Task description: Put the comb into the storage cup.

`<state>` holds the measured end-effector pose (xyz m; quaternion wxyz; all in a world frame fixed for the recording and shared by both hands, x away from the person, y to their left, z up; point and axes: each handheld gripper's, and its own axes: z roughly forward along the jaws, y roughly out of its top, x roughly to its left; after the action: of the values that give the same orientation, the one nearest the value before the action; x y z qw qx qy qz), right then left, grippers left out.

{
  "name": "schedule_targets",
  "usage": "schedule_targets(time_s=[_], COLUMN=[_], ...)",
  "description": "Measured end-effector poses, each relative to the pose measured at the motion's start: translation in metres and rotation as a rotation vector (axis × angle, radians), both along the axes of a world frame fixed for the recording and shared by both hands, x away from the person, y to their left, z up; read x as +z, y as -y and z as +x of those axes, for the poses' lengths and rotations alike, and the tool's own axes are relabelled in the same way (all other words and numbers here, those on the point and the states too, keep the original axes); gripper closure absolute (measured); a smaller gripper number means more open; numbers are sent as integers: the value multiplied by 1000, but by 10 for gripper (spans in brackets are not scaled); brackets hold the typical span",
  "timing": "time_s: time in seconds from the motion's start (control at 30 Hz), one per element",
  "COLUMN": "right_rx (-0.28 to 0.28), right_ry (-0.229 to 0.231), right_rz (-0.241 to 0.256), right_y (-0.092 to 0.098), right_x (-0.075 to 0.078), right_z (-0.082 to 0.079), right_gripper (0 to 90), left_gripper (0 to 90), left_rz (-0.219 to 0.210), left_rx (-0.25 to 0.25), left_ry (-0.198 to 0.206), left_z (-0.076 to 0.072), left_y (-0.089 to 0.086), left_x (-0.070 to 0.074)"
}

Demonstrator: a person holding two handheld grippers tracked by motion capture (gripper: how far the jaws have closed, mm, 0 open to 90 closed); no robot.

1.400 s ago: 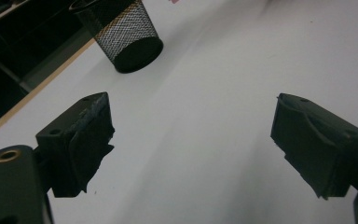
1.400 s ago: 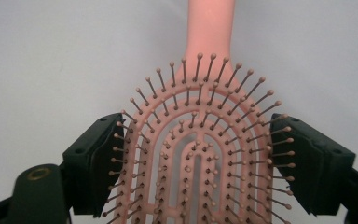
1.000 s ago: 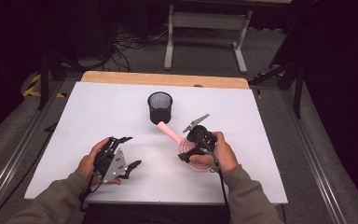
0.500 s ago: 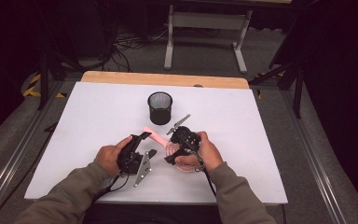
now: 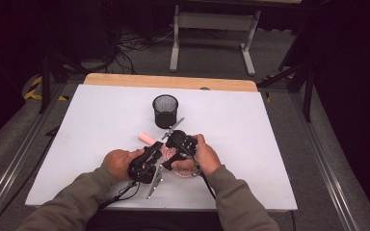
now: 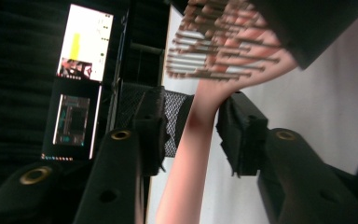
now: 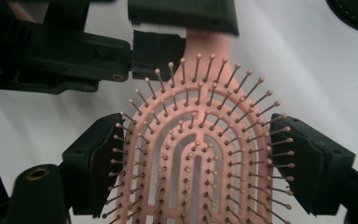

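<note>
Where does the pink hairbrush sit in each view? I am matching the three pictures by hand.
High view: the pink hairbrush lies mid-table between the two hands, handle tip poking up-left.
Left gripper view: its handle runs up the centre between the black jaws, bristled head at top.
Right gripper view: its bristled head sits at centre between the jaws.
Shared landmark: the black mesh cup, behind the handle in the left gripper view, top right corner in the right gripper view.

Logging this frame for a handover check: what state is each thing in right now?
pink hairbrush: held off the table, bristles toward the right gripper's camera.
right gripper: shut on the brush head, one jaw on each edge.
left gripper: jaws around the brush handle, not visibly closed on it.
mesh cup: upright on the table, apart from both grippers; contents cannot be told.
</note>
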<state>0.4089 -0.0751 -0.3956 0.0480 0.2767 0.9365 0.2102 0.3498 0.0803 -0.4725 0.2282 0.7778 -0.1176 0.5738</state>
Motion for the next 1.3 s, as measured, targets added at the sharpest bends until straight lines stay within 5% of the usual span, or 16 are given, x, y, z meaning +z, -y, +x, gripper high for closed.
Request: schedule_targets(time_s=[0.03,0.17,0.23,0.4,0.5,0.63,0.7,0.73,1.03,1.3], right_rx=[2,3,6,13,11,10,13,15,13,25], right_ry=[4,5,2,-8,-19,-36,-46,-48,-24,-27], right_rz=[1,-1,-1,-4,7,31,36,36,2,1], right_y=[0,0,0,0,1,2,3,3,-1,-1], right_x=[1,4,3,2,3,4,4,4,7,7], right_z=[0,-1,-1,0,0,1,1,1,0,-1], right_gripper=[206,206,206,206,205,204,204,204,207,207], left_gripper=[711,757,764,786,791,795,796,797,793,779], left_rz=[51,56,25,113,124,133,68,141,97,117], left_rx=[23,16,-5,16,14,11,-22,10,-1,-1], left_ry=[14,26,26,77,96,99,81,108,113,131], left_z=[-1,-2,-2,-5,-7,-7,-6,-9,-6,-4], left_y=[-1,-1,1,1,2,0,0,0,1,4], left_x=[3,2,-3,-1,-1,1,-4,0,-4,-4])
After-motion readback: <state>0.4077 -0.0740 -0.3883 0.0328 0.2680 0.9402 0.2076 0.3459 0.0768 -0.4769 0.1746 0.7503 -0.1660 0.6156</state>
